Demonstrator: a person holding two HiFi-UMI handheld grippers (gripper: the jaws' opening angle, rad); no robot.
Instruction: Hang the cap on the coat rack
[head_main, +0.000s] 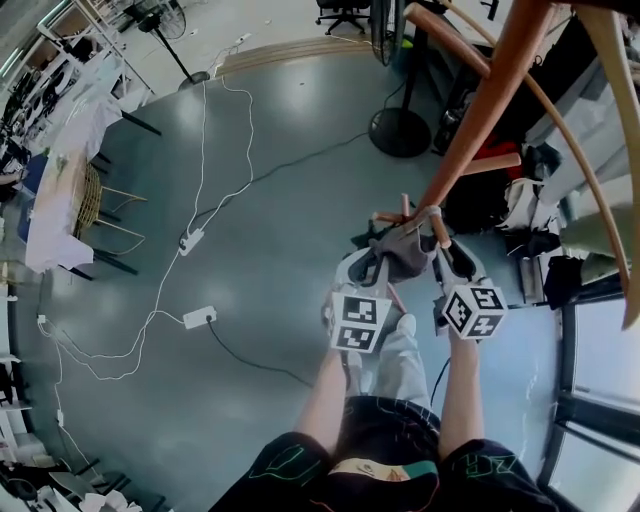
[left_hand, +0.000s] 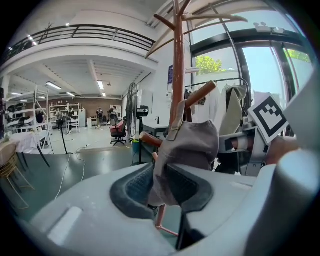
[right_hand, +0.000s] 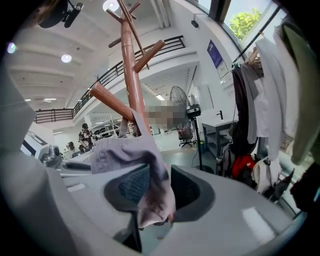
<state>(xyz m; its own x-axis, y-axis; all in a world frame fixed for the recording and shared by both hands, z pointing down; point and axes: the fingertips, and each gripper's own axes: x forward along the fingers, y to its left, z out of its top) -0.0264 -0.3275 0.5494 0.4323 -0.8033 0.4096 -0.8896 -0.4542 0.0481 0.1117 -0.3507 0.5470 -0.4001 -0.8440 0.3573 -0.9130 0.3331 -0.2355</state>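
Your left gripper (head_main: 375, 262) and right gripper (head_main: 447, 255) are flanking the grey cap (head_main: 400, 252) in the head view; the cap is sitting against the rack (head_main: 480, 110) pole, among its lower pegs. Left gripper view: the jaws are pinching the cap's fabric. Right gripper view: the jaws are standing apart, with cap fabric drooping loosely between them.

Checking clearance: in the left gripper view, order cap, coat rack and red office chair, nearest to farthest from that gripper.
1. The cap, between the left gripper's fingers.
2. The coat rack, just behind, centre.
3. The red office chair, far back, left.
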